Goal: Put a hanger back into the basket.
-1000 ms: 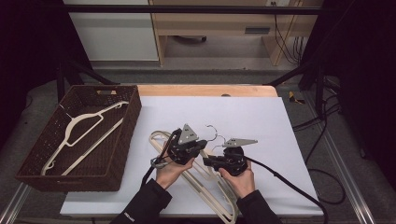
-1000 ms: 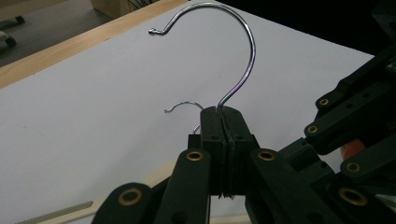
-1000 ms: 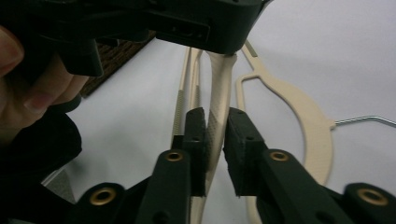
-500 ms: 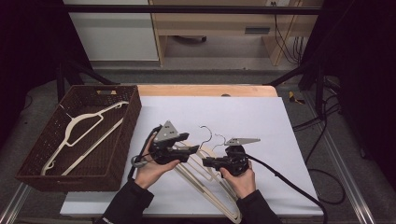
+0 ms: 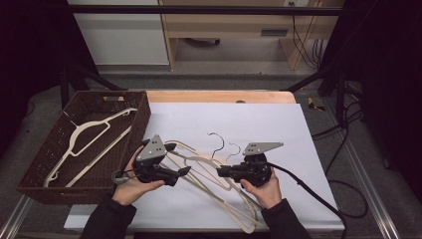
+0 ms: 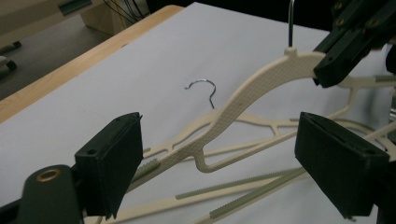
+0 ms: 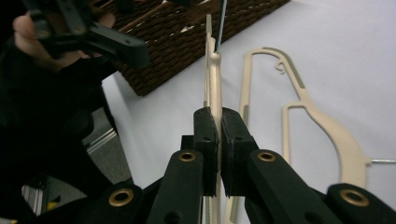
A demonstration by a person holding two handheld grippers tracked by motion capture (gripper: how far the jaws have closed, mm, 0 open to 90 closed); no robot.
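Note:
Two cream plastic hangers with wire hooks lie crossed on the white table cover. My right gripper (image 5: 220,173) (image 7: 218,135) is shut on the neck of the upper hanger (image 5: 198,160) (image 7: 214,79) (image 6: 261,84), holding it edge-up and slightly off the table. The lower hanger (image 7: 322,121) (image 6: 261,125) lies flat beneath. My left gripper (image 5: 177,159) (image 6: 229,158) stands open to the left; its jaws have just been opening. The lifted hanger's arm runs between them, but the pads do not press on it.
A dark wicker basket (image 5: 74,189) (image 7: 187,42) stands at the table's left edge with a cream hanger (image 5: 84,137) lying inside. A wooden strip (image 5: 219,96) marks the far edge. A black cable (image 5: 308,191) trails right from the right gripper.
My left gripper has opened, released the hanger and moved left toward the basket. My right gripper stays shut on the hanger and has risen slightly.

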